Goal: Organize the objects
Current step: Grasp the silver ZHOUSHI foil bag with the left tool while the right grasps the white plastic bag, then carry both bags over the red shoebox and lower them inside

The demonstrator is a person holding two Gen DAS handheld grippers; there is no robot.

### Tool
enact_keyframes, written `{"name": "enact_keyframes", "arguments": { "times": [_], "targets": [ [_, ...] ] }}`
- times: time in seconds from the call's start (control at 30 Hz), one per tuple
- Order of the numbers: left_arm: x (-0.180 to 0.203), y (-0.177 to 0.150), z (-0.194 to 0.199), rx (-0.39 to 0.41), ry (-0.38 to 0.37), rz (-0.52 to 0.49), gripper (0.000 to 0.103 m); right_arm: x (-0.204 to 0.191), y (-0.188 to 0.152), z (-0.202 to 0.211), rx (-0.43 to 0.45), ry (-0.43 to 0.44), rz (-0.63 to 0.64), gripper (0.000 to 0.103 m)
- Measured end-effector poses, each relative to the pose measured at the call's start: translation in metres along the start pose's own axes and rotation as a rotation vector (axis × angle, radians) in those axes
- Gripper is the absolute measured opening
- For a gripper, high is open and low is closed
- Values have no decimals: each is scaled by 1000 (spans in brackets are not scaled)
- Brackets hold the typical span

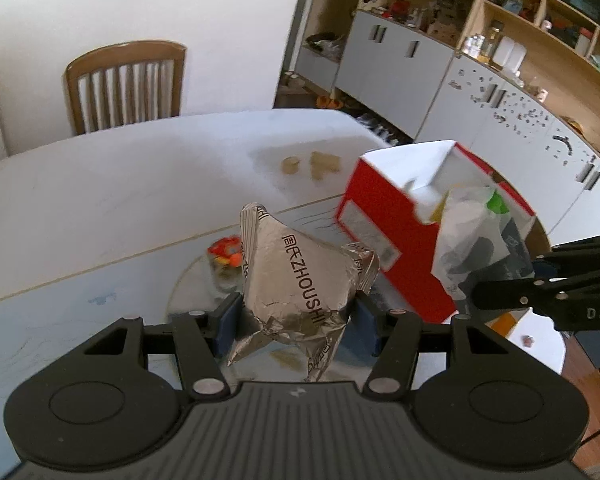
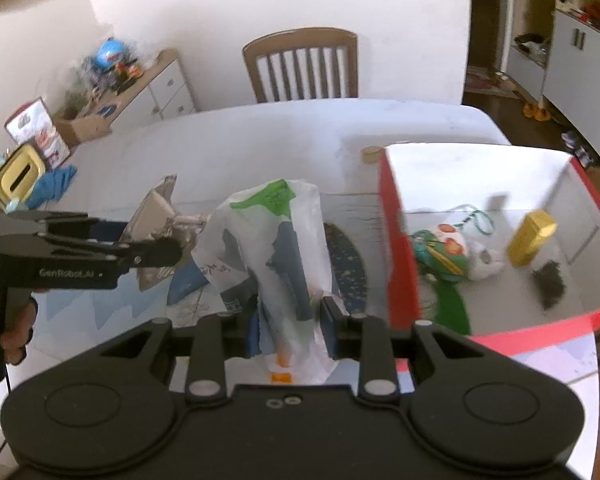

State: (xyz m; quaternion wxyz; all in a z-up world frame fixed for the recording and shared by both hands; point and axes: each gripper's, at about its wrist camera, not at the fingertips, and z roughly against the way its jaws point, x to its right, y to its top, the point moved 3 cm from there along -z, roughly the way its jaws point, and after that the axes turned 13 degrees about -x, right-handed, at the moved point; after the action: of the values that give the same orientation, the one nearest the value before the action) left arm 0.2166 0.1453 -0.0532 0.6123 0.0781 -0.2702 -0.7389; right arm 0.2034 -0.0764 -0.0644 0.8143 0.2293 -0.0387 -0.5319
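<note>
Silver crinkled foil pouch (image 1: 300, 284), lettered

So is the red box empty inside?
No, the red box already holds a gold packet and a green and white toy.

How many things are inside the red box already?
3 show: a colourful ornament at its left, a gold box and a dark clump at its right. More may be hidden.
</note>
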Motion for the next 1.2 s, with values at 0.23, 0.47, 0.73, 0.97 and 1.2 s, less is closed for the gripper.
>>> {"name": "enact_keyframes", "arguments": {
  "times": [0.23,0.47,0.73,0.97,1.2],
  "targets": [
    [38,15,1,12,-25,-53,58,32,-7,17,21,-2,-67,29],
    [81,35,-12,15,-30,-102,58,73,-8,30,50,-23,-115,29],
    [119,61,-39,12,-15,-120,58,128,0,40,86,-59,-151,29],
    [148,87,-71,-16,12,-131,58,185,19,39,105,-95,-193,29],
    [172,110,-106,-48,50,-151,58,222,32,26,95,-138,-159,29]
  ]
}}
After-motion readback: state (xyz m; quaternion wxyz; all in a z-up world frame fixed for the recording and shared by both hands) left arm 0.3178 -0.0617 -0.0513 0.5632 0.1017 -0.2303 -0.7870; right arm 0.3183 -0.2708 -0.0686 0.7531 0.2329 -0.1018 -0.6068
